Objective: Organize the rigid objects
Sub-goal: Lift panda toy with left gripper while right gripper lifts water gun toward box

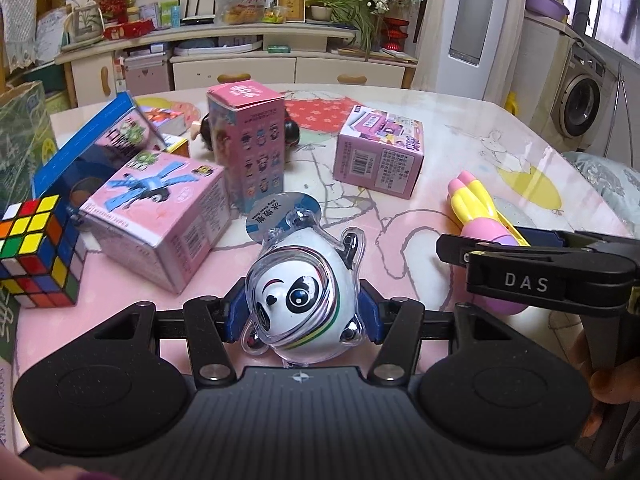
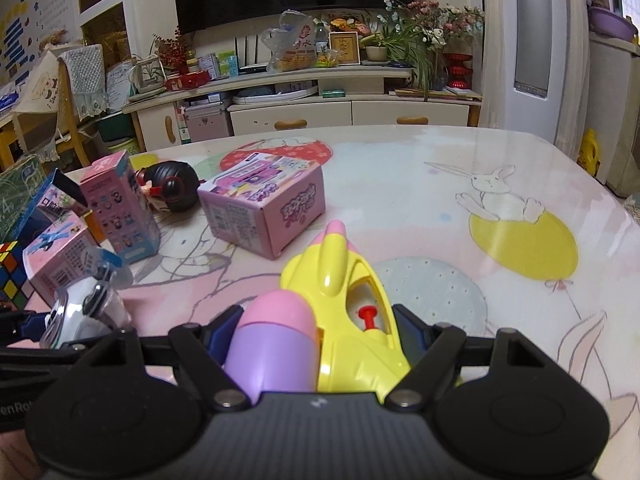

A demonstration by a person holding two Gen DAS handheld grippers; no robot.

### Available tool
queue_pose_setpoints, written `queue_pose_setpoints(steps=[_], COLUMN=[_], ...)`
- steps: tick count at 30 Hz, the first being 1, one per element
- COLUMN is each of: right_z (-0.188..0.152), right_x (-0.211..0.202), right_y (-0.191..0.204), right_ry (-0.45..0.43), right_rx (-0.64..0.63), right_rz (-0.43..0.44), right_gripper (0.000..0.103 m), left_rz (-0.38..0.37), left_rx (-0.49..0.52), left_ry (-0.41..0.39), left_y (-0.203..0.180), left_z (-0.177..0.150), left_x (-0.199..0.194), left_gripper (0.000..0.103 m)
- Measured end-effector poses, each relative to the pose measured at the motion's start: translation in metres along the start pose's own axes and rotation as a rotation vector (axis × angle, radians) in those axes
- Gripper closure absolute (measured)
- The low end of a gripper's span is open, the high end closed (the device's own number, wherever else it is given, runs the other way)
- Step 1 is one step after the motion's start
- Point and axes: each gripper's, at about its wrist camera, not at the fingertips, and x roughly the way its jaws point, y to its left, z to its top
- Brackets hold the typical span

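My left gripper (image 1: 304,316) is shut on a white panda figure in a clear shell (image 1: 304,300), held just above the table; it also shows in the right wrist view (image 2: 80,312). My right gripper (image 2: 316,332) is shut on a yellow, pink and purple toy water gun (image 2: 320,312), which also shows in the left wrist view (image 1: 476,204), with the right gripper (image 1: 532,268) beside it. A Rubik's cube (image 1: 36,248), a pink box with a blue plane (image 1: 160,216), a tall pink box (image 1: 252,140) and a pink cube box (image 1: 378,152) lie on the table.
The table (image 2: 440,208) has a pink cartoon cloth with rabbits. A blue box (image 1: 84,148) and a green box (image 1: 20,140) stand at the left. A black-haired doll (image 2: 172,188) lies behind the tall box. A TV cabinet (image 2: 300,92) stands beyond the table.
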Motion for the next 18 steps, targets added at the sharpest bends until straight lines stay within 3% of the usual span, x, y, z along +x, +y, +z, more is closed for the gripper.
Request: queue_pose_setpoints(steps=[12,18], right_z=[-0.010,-0.013], right_x=[-0.025,-0.041], right_y=[0.020,0.036], right_ry=[0.019,0.016], right_rx=[0.054,0.021], right_rz=[0.014,0.012], right_gripper=[0.025,0.025], left_rz=[-0.028,-0.055], left_rx=[-0.046,-0.067], left_ry=[-0.009,-0.028], left_y=[0.025,0.033], left_z=[0.001,0.003], left_x=[-0.020,-0.034], left_gripper=[0.034,0.034])
